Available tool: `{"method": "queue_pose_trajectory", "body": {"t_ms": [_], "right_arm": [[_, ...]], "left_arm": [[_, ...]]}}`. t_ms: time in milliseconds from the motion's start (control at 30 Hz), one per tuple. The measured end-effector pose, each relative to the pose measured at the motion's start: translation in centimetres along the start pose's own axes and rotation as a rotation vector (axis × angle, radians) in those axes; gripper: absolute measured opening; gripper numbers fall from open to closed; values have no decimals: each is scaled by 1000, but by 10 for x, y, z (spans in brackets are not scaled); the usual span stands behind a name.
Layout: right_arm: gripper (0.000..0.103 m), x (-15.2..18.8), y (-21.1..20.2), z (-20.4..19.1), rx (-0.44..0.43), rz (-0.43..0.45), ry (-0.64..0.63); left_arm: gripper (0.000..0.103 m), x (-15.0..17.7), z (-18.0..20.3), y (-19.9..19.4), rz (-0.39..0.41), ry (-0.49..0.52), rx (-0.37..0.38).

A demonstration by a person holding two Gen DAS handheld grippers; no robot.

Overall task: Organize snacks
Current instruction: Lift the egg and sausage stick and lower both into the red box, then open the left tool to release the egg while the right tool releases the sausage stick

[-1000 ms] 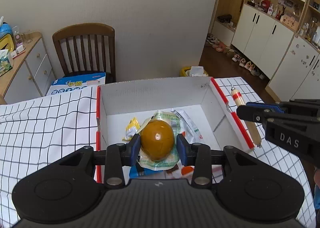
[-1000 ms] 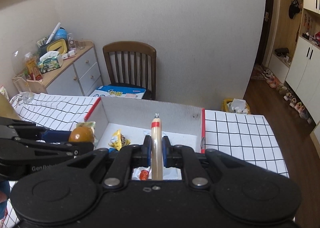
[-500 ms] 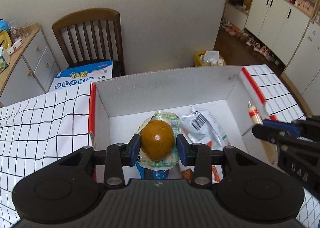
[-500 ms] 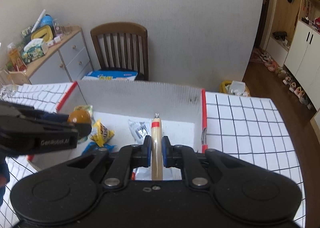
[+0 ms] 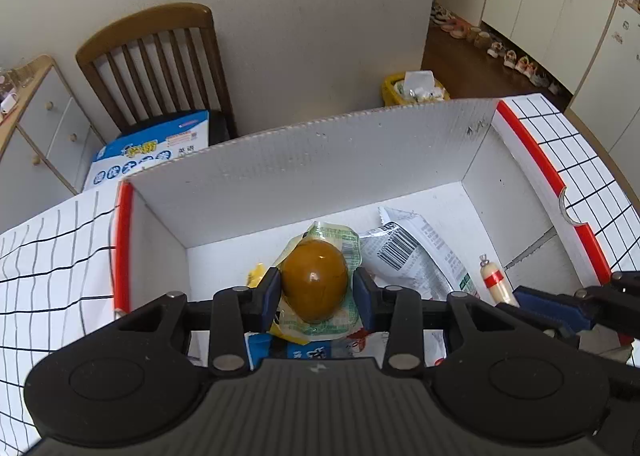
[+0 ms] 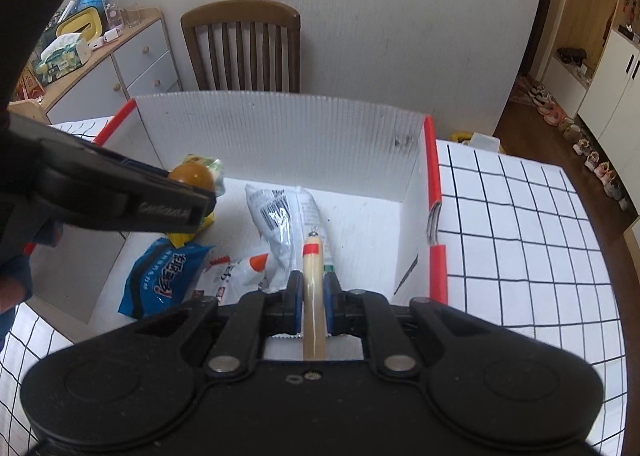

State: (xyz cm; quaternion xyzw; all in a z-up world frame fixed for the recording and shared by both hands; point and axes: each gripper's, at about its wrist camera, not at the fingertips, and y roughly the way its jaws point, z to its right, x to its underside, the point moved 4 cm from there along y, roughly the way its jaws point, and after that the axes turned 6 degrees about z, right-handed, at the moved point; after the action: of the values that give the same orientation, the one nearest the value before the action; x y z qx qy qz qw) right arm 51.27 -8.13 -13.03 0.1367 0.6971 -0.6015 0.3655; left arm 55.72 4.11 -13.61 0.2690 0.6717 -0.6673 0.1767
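We hold a packaged egg [image 5: 314, 283] clamped in our left claw [image 5: 316, 290] and a sausage stick [image 6: 313, 288] pinched in our right claw [image 6: 312, 298], the box [image 6: 280, 128] beneath both.

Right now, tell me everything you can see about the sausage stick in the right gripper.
The sausage stick is a slim, pale beige tube in glossy casing, with a red band near its far tip and a small metal clip crimping that end. The right gripper is shut on its middle, so it points forward along the fingers, tilted down over the white box. Only the blue pads touch it; it hangs above the snack packets.
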Motion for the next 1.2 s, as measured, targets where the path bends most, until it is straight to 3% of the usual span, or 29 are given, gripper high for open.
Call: {"method": "queue_pose_trajectory", "body": {"t_ms": [533,733,1033,1200], "right_arm": [[9,10,12,2,5,-42,1],[13,10,9,2,-4,-44,18],[21,8,-8,3,-13,-21,62],[23,6,-23,2,-15,-6,69]], "left_arm": [[40,9,13,33,-134,18,25],[40,10,15,28,-120,21,25],[58,7,13,2,-66,34,-1],[58,9,10,-20,-39,36,9]]}}
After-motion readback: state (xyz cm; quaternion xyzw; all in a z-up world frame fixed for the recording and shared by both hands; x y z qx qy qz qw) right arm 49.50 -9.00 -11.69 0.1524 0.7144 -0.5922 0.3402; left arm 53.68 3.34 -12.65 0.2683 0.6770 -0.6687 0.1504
